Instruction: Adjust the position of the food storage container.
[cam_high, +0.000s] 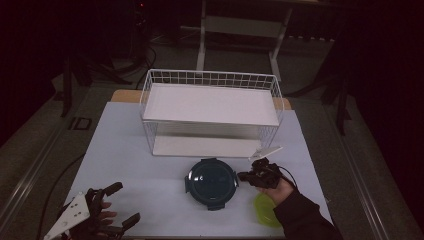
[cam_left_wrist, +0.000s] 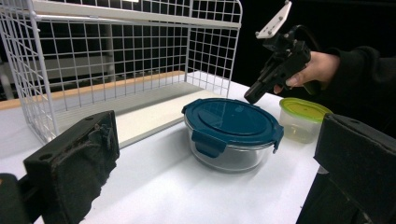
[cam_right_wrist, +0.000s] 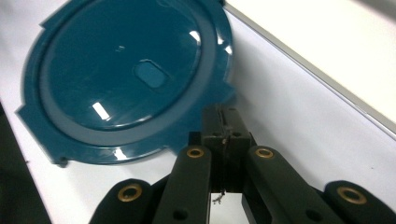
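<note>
A round glass container with a dark teal clip-on lid (cam_high: 211, 182) (cam_left_wrist: 229, 123) (cam_right_wrist: 126, 79) stands on the white table in front of the wire rack. My right gripper (cam_high: 248, 176) (cam_left_wrist: 252, 96) (cam_right_wrist: 223, 122) is shut with nothing between its jaws. It points down at the lid's right rim, and I cannot tell whether it touches. My left gripper (cam_high: 122, 205) rests at the near left corner, open and empty, its pads (cam_left_wrist: 74, 163) framing the container from a distance. A small tub with a green lid (cam_high: 266, 210) (cam_left_wrist: 302, 116) sits near the right sleeve.
A white wire rack (cam_high: 210, 112) (cam_left_wrist: 116, 51) with two shelves stands at the back middle of the table. Its lower board (cam_right_wrist: 345, 51) lies just behind the container. The table's front edge runs close to both hands, and the surroundings are dark.
</note>
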